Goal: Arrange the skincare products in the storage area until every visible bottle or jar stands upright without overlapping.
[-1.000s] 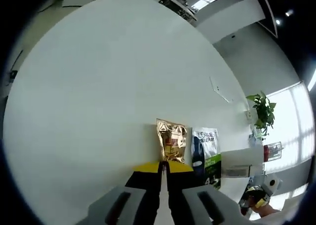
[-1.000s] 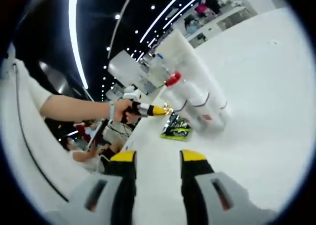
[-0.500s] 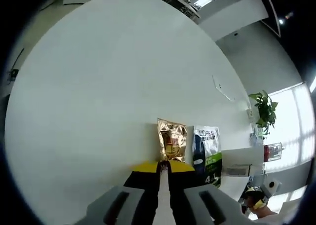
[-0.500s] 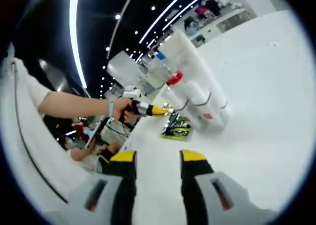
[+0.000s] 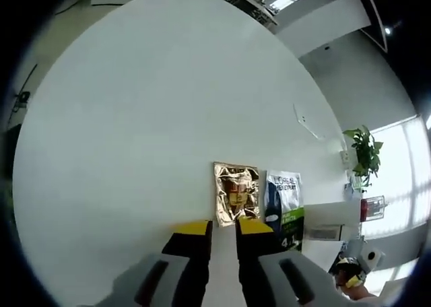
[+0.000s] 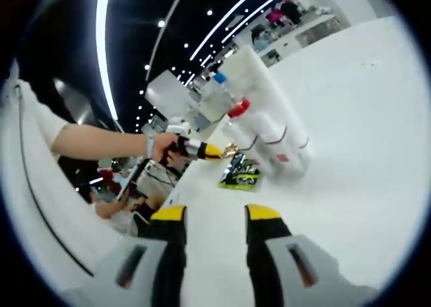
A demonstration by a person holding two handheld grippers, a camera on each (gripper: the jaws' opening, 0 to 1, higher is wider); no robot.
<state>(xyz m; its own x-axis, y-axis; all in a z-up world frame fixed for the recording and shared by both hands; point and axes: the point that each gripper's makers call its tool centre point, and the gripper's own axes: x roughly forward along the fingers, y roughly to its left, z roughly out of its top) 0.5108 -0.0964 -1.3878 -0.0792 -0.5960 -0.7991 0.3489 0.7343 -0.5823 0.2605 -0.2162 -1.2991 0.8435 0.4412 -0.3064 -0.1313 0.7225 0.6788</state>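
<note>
Jaws on my left gripper (image 5: 220,227) just popped apart, dropping the gold sachet (image 5: 236,194) flat on the tabletop (image 5: 148,118); right gripper (image 6: 214,214) gapes empty.

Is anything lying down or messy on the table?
Yes. The gold packet and the black-and-green packet lie flat on the white table instead of standing. They sit side by side, not overlapping.

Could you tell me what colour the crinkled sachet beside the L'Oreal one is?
Gold sachet, clearest in the left gripper view.
</note>
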